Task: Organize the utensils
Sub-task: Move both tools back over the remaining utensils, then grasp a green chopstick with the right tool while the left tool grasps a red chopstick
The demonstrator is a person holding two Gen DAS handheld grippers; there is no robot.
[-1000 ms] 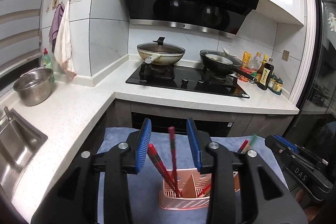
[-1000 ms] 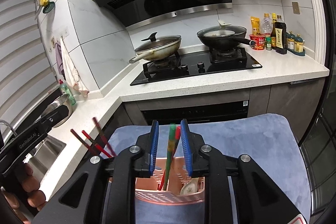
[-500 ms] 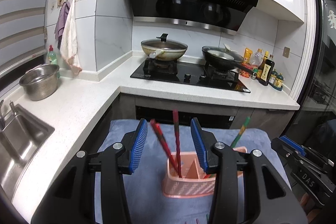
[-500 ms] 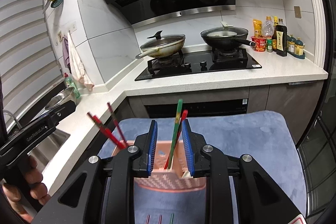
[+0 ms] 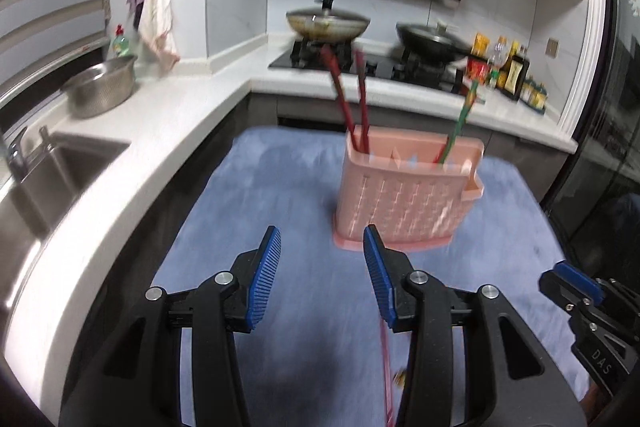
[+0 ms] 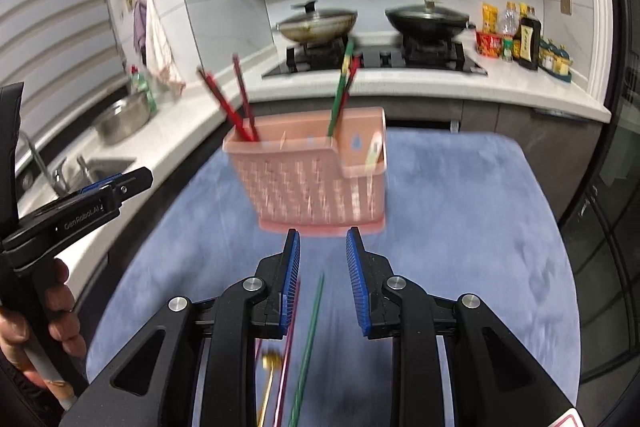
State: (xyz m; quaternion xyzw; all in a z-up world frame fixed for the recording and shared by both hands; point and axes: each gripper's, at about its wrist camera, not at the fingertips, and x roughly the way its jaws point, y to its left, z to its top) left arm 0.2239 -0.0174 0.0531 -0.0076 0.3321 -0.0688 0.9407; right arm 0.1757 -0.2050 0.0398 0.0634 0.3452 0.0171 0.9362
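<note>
Loose chopsticks left on the mat, two pairs already in the pink holder.

Nearest, the right claw (image 6: 322, 269) stands partly open and grips nothing; a green chopstick (image 6: 310, 339) and a pink chopstick (image 6: 289, 343) lie flat on the blue mat (image 6: 460, 247) under it, long axes running away from the camera toward the holder, with a gold-ended utensil (image 6: 269, 367) beside them. The left claw (image 5: 322, 277) is also open and empty, its jaws having just widened, a pink chopstick (image 5: 385, 367) lying beneath its right finger. Beyond, the pink utensil holder (image 6: 316, 171) stands upright mid-mat: red chopsticks (image 6: 236, 107) lean left in its left compartment, a green-and-red pair (image 6: 340, 91) stands nearly upright further right. By my reading the job is part done; the flat pieces remain.
</note>
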